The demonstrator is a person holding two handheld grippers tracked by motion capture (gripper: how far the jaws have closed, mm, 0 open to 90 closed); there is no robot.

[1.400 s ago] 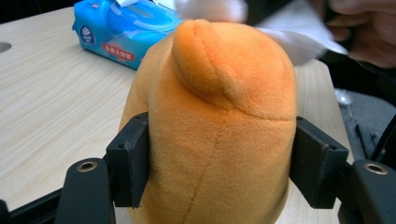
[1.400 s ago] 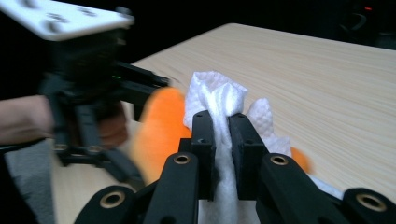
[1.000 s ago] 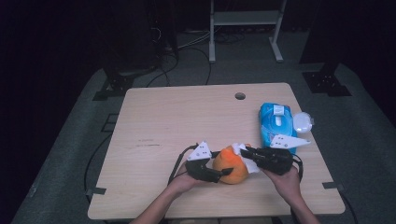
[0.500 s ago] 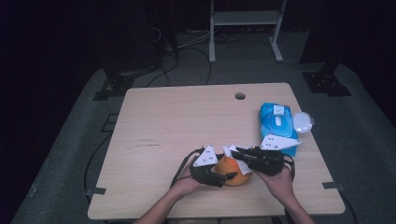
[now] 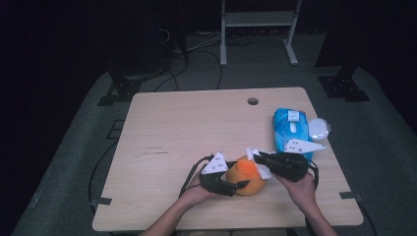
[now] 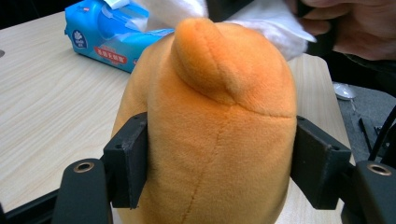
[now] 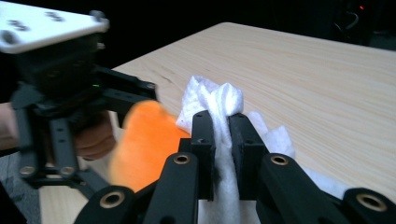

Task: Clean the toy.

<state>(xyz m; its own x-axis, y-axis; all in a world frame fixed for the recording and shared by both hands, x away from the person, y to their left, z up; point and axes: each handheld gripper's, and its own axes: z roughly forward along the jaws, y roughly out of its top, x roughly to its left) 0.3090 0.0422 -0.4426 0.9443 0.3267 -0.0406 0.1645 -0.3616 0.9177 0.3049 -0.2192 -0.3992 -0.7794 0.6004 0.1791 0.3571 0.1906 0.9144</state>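
Wooden table (image 5: 196, 128) (dim room), grey floor (image 5: 64, 162)

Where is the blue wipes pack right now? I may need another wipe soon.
In the high view, the blue wipes pack lies near the table's right edge, just beyond the right gripper, beside a small white lid.

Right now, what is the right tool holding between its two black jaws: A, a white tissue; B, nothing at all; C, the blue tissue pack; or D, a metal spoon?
A: in the right gripper view, the right tool has its jaws pinched on a crumpled white tissue, held against the orange plush toy that the left tool clamps.
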